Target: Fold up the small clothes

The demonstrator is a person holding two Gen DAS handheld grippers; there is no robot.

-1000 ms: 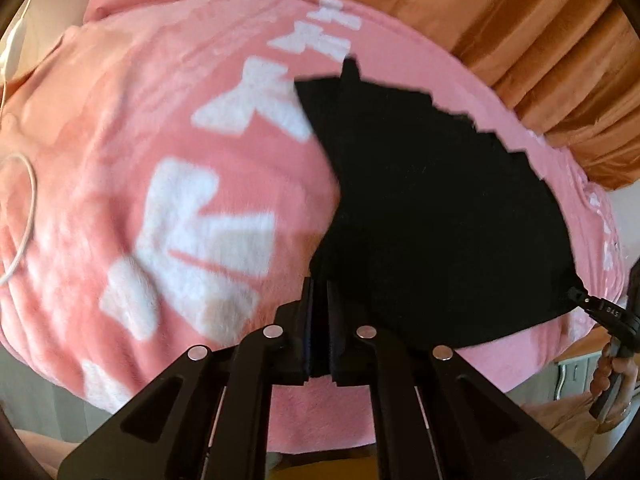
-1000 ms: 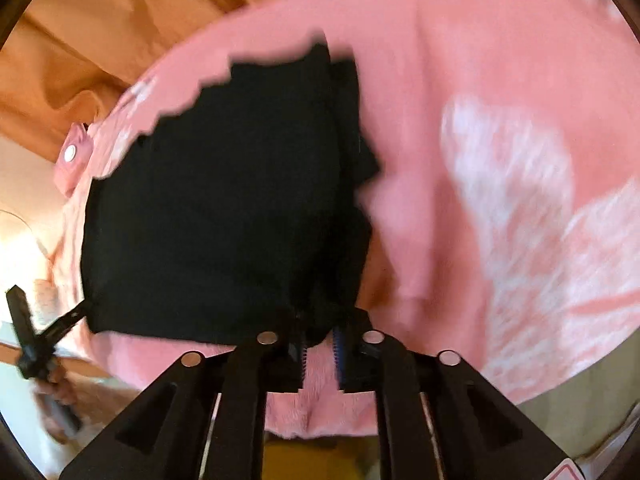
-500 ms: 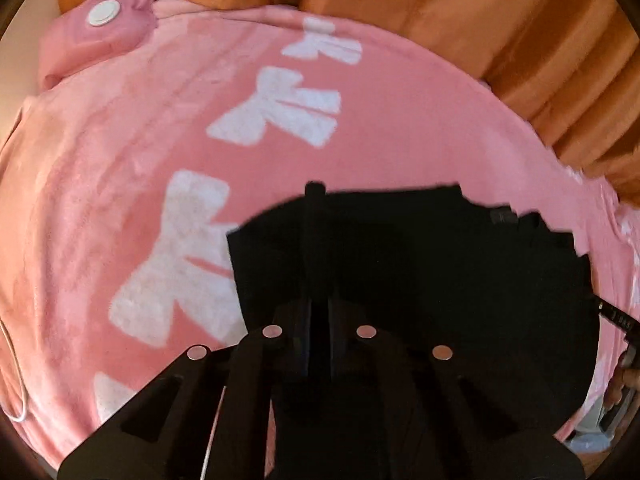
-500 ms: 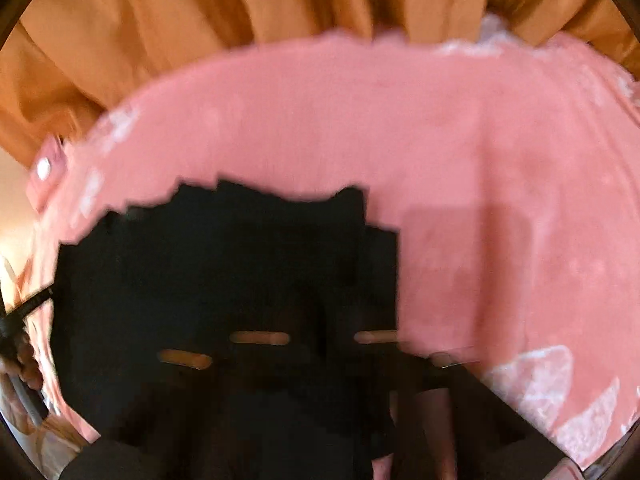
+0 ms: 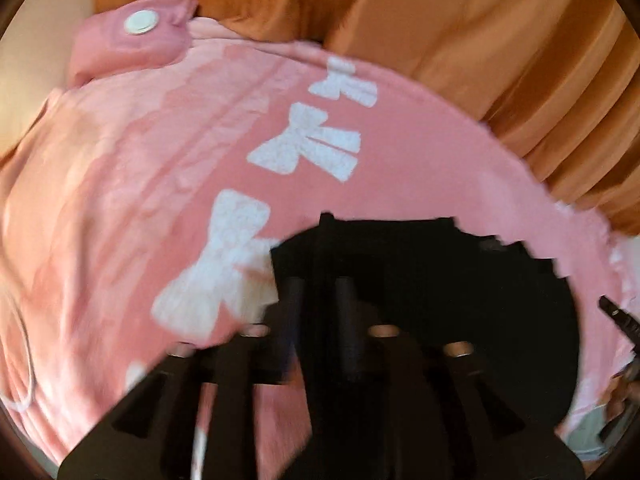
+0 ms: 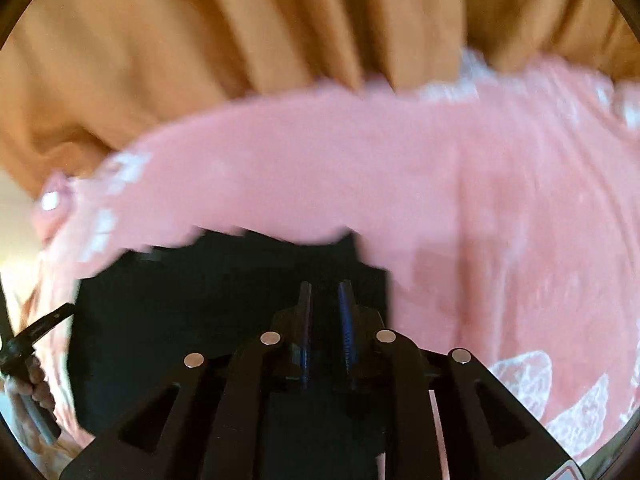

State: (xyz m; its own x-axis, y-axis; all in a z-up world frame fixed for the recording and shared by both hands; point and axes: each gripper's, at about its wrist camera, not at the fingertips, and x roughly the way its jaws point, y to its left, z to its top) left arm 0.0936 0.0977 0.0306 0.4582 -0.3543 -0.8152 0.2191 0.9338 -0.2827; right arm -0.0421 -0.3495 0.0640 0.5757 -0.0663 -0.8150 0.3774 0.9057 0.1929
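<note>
Small black fabric garment point(image 5: 460, 300) lies folded flat on the pink fleece blanket with white bows point(image 5: 160, 168), orange curtain point(image 5: 500, 40) behind. Left gripper point(image 5: 320, 292) jaws are opening over its left edge, right gripper point(image 6: 326, 300) jaws opening over its right edge; no cloth visibly pinched, both released.

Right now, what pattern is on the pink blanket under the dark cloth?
White bows on the pink blanket, clearest in the left wrist view.

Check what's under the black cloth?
The black cloth lies on a pink blanket with white bows. Whatever lies directly beneath it is covered.
</note>
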